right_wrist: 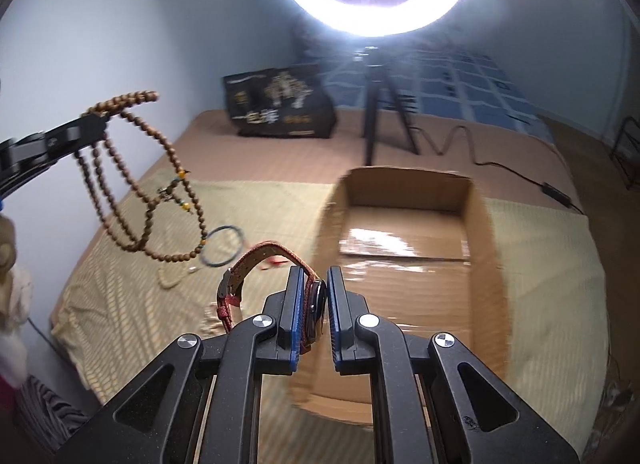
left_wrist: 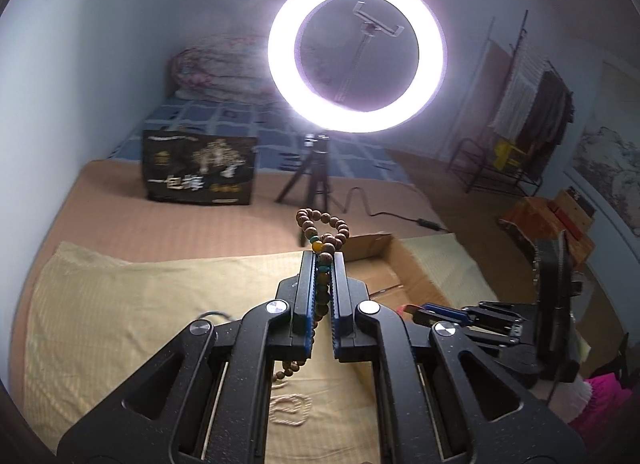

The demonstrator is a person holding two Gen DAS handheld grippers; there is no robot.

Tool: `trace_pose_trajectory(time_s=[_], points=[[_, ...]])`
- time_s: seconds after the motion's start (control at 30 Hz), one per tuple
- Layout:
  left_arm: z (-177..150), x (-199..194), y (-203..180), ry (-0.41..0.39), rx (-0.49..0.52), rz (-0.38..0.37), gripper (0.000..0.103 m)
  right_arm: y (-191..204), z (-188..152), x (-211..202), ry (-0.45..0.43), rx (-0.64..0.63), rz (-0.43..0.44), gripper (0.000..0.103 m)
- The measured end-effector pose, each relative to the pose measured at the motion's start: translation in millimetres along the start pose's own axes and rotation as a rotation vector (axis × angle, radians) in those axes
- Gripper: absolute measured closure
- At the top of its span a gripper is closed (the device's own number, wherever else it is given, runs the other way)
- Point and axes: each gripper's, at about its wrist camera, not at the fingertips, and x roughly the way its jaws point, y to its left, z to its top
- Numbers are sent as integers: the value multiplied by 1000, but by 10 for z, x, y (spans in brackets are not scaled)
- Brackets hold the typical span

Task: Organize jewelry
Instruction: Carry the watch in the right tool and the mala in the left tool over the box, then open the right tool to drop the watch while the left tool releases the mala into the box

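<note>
My left gripper (left_wrist: pixel 323 255) is shut on a long string of brown wooden beads (left_wrist: pixel 323 229) and holds it in the air above the yellow cloth (left_wrist: pixel 120 304). In the right wrist view the left gripper (right_wrist: pixel 96 119) shows at far left with the beads (right_wrist: pixel 152 199) hanging in loops. My right gripper (right_wrist: pixel 314 270) is shut on a wristwatch with a red-brown strap (right_wrist: pixel 260 256), held just left of the open cardboard box (right_wrist: pixel 404 219). The box also shows in the left wrist view (left_wrist: pixel 384 264), with the right gripper (left_wrist: pixel 444 314) beside it.
A blue ring bangle (right_wrist: pixel 222 246) and a small red item (right_wrist: pixel 274 261) lie on the yellow cloth (right_wrist: pixel 120 284). A cream cord (left_wrist: pixel 290 408) lies under my left gripper. A ring light on a tripod (left_wrist: pixel 356 51), its cable (left_wrist: pixel 384 213) and a black bag (left_wrist: pixel 200 165) stand behind.
</note>
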Motion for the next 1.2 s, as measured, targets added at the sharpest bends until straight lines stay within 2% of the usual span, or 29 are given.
trace_pose_trajectory(time_s=[0.23, 0.7, 1.0, 1.2], points=[[31, 294, -302, 13, 16, -53, 99, -381, -24, -6, 3, 56, -61, 93], [-2, 994, -659, 70, 15, -133, 99, -846, -124, 169, 50, 107, -148, 93], [-178, 1557, -678, 168, -32, -150, 99, -1002, -259, 377, 121, 123, -186, 93], [-288, 1792, -707, 212, -20, -136, 99, -1040, -326, 458, 154, 117, -196, 93]])
